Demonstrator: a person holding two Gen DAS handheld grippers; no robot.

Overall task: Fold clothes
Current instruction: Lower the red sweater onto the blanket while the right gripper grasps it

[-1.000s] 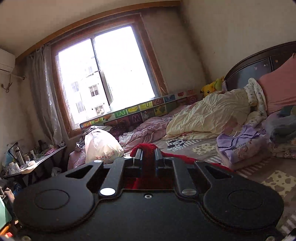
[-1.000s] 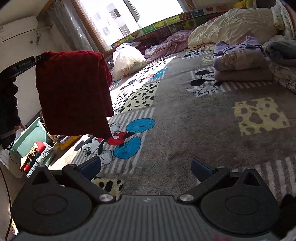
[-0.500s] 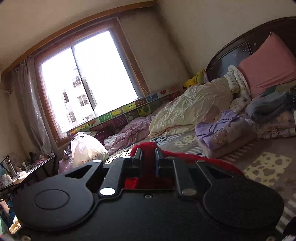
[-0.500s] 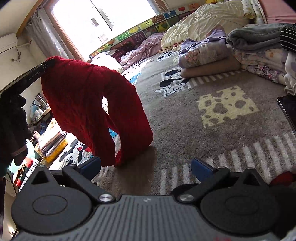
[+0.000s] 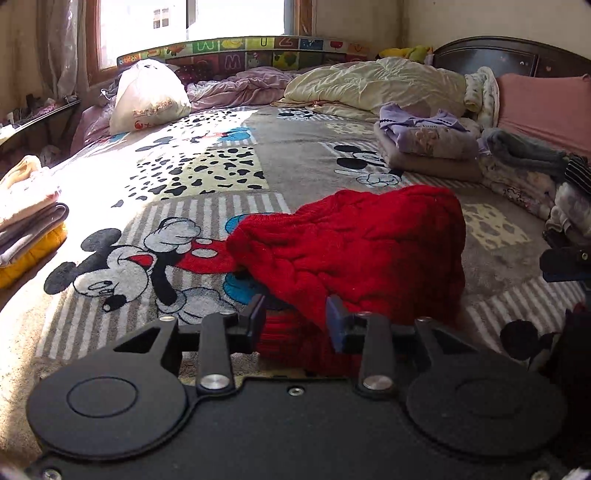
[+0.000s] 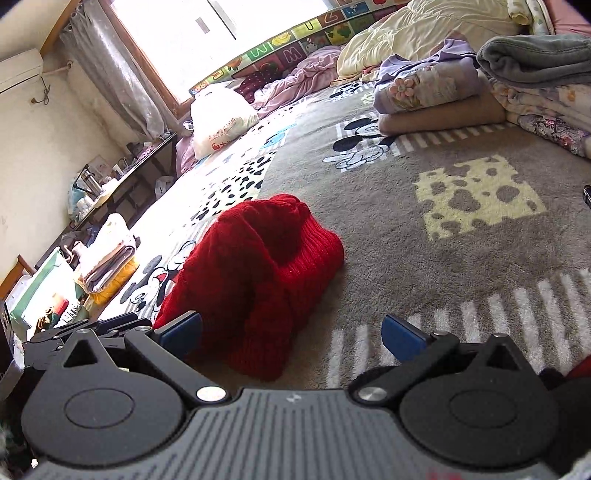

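A: We start at the left gripper (image 5: 295, 317). Its jaws are opening. The red sweater (image 5: 354, 251) sits between them, and we see a gap on the left pad side, so the pads are not pressing it.

B: We agree. The right pad has knit lying against it, but we note no clamping. And the right gripper (image 6: 291, 332)?

A: Its jaws stand wide apart and hold nothing. The sweater's near edge reaches in between its blue pads (image 6: 400, 338), closer to the left one, without being gripped.

B: Where does the sweater lie?

A: We find it folded into a thick bundle on the blanket (image 6: 443, 258), resting on the grey part beside a cartoon mouse print (image 5: 122, 258). Part of the print is covered by the knit.

B: Moving outward?

A: To the left, at the bed's edge, we record a stack of folded clothes (image 5: 29, 229) with a yellow piece at the bottom. Further back on the right lies a purple folded pile (image 5: 424, 144), well apart from the sweater. Behind it we see a cream quilt (image 5: 373, 85), a pink pillow (image 5: 546, 103) and a dark headboard (image 5: 517, 55).

B: And the far side?

A: A white bag (image 5: 147, 96) sits near the window (image 5: 236, 14), in front of a colourful letter panel (image 5: 258, 46).
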